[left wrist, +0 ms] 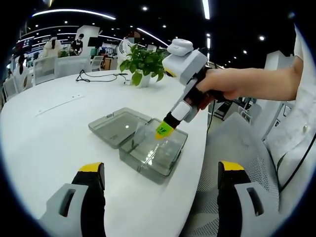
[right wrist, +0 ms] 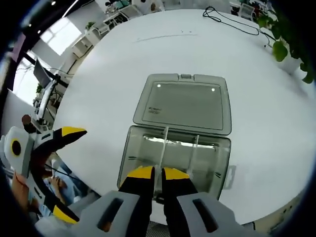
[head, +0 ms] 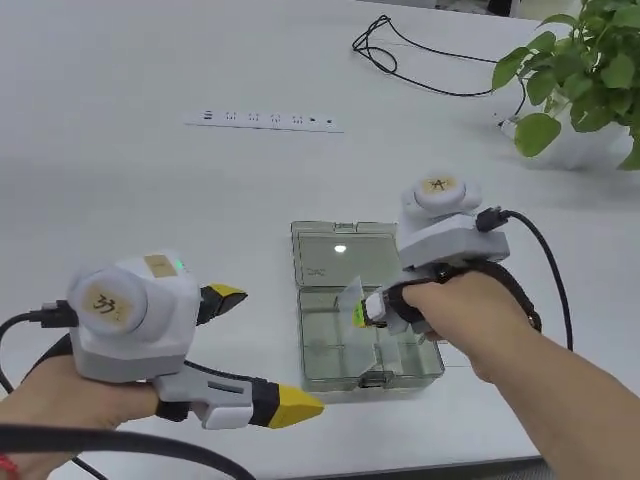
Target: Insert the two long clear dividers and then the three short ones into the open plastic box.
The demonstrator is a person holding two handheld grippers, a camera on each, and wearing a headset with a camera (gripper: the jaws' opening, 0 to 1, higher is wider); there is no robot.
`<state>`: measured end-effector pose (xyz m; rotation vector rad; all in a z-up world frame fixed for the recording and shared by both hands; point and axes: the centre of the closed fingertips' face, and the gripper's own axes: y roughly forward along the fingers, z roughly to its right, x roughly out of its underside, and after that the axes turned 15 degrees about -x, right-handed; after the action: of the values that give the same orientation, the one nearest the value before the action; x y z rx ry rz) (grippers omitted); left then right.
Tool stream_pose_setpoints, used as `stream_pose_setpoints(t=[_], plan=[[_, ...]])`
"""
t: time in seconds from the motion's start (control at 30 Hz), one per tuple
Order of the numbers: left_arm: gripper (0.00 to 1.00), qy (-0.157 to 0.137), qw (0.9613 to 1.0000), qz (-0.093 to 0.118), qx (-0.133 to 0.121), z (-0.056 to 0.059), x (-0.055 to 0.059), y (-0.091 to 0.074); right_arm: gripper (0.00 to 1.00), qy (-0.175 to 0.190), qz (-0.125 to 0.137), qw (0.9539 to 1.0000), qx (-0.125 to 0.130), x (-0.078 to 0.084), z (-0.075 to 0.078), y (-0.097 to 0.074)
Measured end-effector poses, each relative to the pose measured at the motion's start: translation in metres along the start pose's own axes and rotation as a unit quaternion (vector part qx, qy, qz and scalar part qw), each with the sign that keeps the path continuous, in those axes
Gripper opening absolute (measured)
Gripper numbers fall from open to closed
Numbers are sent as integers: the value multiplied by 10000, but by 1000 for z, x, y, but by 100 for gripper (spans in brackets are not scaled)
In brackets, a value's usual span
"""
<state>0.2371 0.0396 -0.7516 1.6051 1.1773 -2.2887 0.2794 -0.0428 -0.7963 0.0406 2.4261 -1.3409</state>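
Right gripper: I am holding it low over the open plastic box, jaws pressed together on a clear divider.
Divider: it is standing on edge between the yellow jaw tips, running forward from them and down into the tray; in the head view it is tilting.
Box: it is lying on the white desk, its lid flat behind the tray.
Left gripper: I am hovering it above the desk, left of the box and well apart from it, jaws spread wide.
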Motion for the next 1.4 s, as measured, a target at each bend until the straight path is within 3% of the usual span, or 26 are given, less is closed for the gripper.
stream_pose_setpoints(t=[0.2, 0.5, 0.8, 1.1, 1.4], plan=[[97, -2, 10000, -4, -13, 0, 0, 0, 7, -272, -140, 9995, 118, 0, -1, 4], [97, -23, 10000, 6, -30, 0, -1, 0, 7, -128, -118, 9998, -26, -1, -1, 5], [97, -36, 10000, 2, -38, -2, -1, 0, 7, -219, -160, 9996, -25, 0, -1, 8], [100, 38, 10000, -24, 13, -2, 1, 1, 9, -168, -103, 9991, -374, 0, -1, 18], [100, 77, 10000, -44, 9, -6, 3, 1, 10, -137, -105, 9984, -534, 4, 2, 27]])
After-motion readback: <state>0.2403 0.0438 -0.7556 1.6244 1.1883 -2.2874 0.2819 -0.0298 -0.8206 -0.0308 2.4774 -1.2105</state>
